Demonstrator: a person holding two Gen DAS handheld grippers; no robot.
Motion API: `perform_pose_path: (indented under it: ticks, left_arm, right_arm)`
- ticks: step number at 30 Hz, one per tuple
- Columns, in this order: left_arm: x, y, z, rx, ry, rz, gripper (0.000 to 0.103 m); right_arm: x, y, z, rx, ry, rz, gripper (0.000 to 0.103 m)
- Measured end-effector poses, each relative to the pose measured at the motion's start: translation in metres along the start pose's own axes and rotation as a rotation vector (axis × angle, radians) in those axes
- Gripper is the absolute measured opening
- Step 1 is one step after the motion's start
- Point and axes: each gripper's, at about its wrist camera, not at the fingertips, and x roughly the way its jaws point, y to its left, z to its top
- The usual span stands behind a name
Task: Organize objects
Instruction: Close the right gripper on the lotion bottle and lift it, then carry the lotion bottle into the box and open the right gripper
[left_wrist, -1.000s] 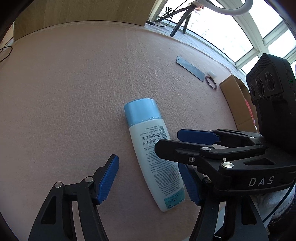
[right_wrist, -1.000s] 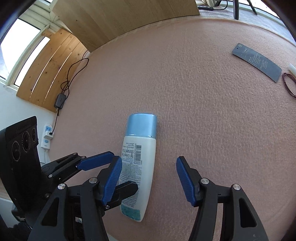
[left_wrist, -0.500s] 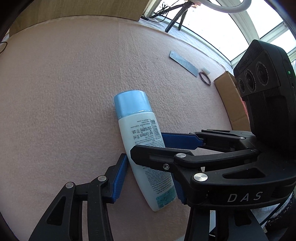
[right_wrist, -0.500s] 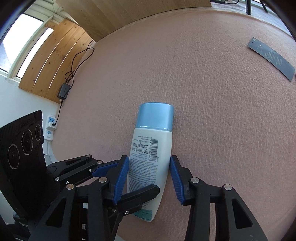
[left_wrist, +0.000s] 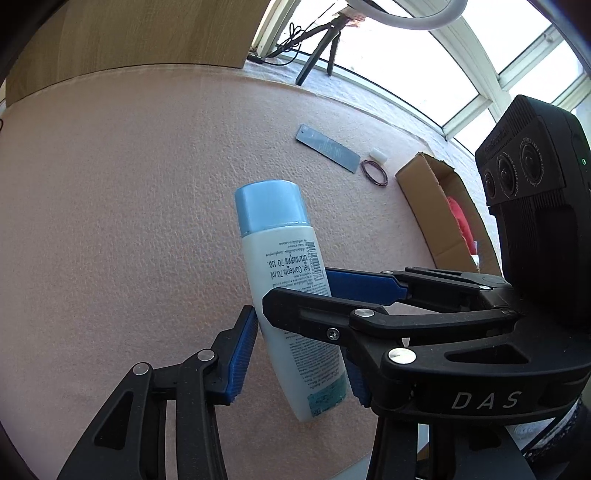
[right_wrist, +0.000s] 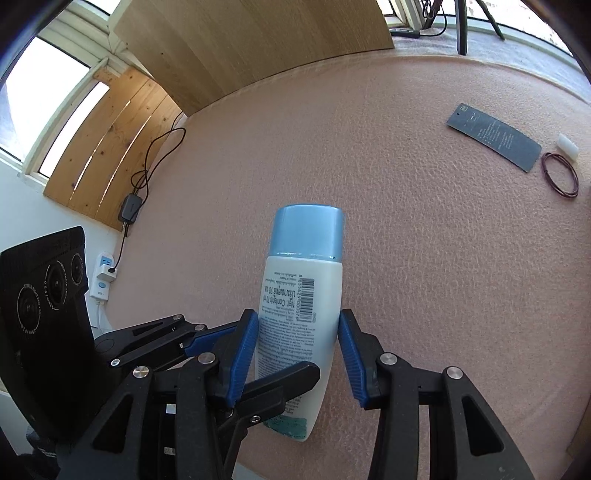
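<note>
The left tongs (left_wrist: 295, 347) pinched the lower body of the white plastic bottle with a pale blue cap (left_wrist: 284, 295), their blue pads against both of its sides. The right tongs (right_wrist: 295, 349) pinched the same stretch from the other side, so both held it equally close. The bottle's long axis ran straight ahead of both tongs, cap farthest out. Ahead and right lay a dark grey card (left_wrist: 327, 147), a brown elastic loop (left_wrist: 375, 172) and an open cardboard box (left_wrist: 439, 206); the pink bench (left_wrist: 129, 221) between looked open for moving.
</note>
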Motion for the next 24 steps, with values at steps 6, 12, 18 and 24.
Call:
perform_pose_path:
  ticks: [6, 12, 18, 24]
  left_arm:
    - [0.008, -0.051, 0.025, 0.08, -0.026, -0.035, 0.047]
    - [0.023, -0.11, 0.051, 0.157, -0.046, -0.074, 0.047]
    - [0.044, -0.171, 0.077, 0.223, -0.064, -0.102, 0.047]
    - [0.071, -0.215, 0.099, 0.257, -0.051, -0.13, 0.047]
  right_arm:
    - [-0.05, -0.031, -0.001, 0.046, -0.089, -0.031, 0.04]
    - [-0.095, -0.068, 0.004, 0.085, -0.171, -0.076, 0.04]
    - [-0.139, -0.111, 0.01, 0.108, -0.232, -0.128, 0.04]
    - [-0.165, -0.149, 0.016, 0.13, -0.257, -0.168, 0.039]
